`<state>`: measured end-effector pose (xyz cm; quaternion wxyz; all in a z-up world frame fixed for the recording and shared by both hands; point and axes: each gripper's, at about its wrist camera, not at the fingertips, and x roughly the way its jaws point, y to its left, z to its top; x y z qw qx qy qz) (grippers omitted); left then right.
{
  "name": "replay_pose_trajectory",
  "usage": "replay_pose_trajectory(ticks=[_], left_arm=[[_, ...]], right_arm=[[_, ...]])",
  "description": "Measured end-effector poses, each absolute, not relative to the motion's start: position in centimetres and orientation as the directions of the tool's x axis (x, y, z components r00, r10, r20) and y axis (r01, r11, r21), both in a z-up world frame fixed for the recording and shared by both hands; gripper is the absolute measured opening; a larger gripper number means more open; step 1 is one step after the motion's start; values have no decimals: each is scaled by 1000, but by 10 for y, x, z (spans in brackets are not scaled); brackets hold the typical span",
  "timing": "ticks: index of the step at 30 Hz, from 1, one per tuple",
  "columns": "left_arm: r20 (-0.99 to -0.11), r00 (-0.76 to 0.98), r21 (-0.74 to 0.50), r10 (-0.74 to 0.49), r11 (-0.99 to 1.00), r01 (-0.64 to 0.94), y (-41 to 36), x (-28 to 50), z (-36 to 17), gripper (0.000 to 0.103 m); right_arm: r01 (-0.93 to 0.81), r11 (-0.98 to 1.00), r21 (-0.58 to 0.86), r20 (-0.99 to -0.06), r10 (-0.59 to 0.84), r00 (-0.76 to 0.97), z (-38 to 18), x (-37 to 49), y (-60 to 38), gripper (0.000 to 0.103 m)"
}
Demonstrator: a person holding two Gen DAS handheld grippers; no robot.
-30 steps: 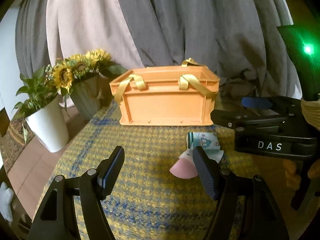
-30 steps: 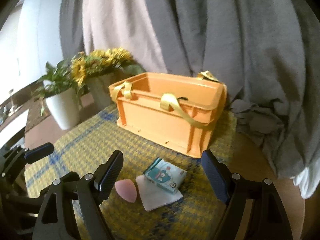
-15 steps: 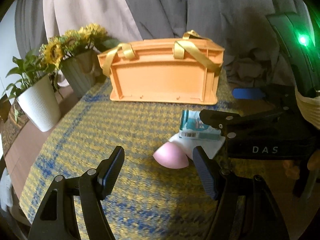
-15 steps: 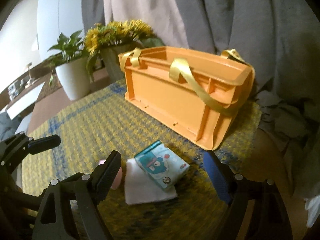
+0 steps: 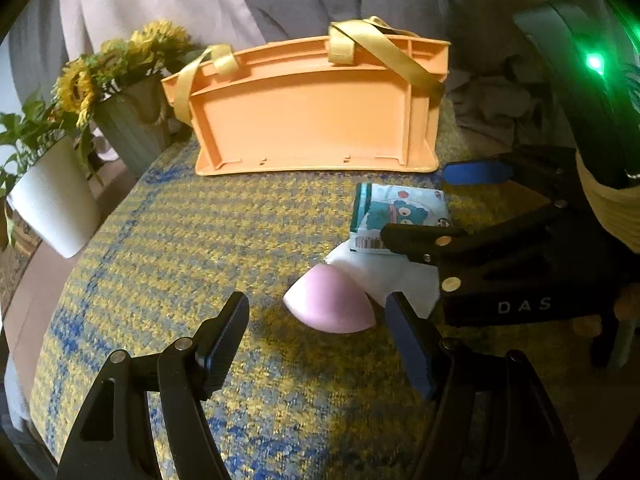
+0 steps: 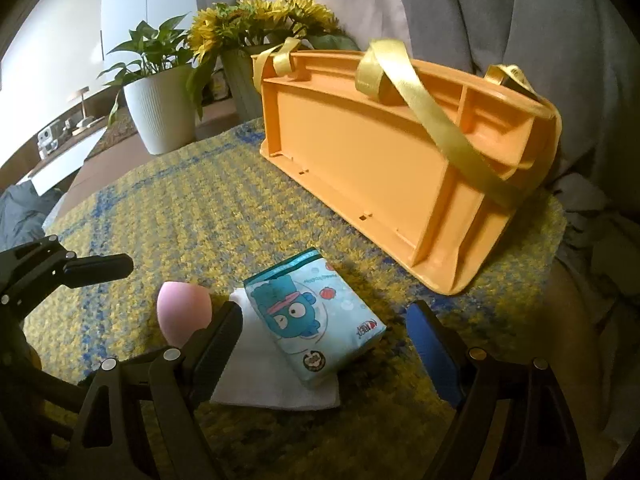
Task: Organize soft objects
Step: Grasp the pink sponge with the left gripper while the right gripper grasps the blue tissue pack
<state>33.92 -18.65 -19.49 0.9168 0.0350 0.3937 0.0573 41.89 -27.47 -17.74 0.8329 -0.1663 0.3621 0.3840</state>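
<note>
Both grippers open & empty: centre your left gripper [image 5: 316,344] over pink sponge [image 5: 330,302] mid-mat [image 5: 180,240], right gripper [image 6: 324,340] straddling tissue pack [image 6: 316,316] on white cloth [image 6: 272,384], near orange basket's [image 6: 384,160] front edge, then squeeze gently.

Dim warm light, fisheye-bent edges, slight blur.

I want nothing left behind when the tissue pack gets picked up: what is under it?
A white folded cloth lies under the tissue pack, sticking out toward the pink sponge. Whatever else the pack covers cannot be seen.
</note>
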Motion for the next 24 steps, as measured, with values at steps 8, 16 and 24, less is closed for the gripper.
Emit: replay_pose_trajectory(ticks=[8,16,24], left_arm=[[-731,674,116,107,993,-32,-190,349,-205,70],[-746,663,75,66,997,-14,-187,354,-209,55],[-754,656,37,42,999,-22,-180,352,-208,49]], right_arm=[[-768,641,12,-749,515,418,-192,427,-271,85],[-761,646,47,-764,515,390,-198,431,-269,84],[-763,646,17,-759,505,411,-196,424,-266,71]])
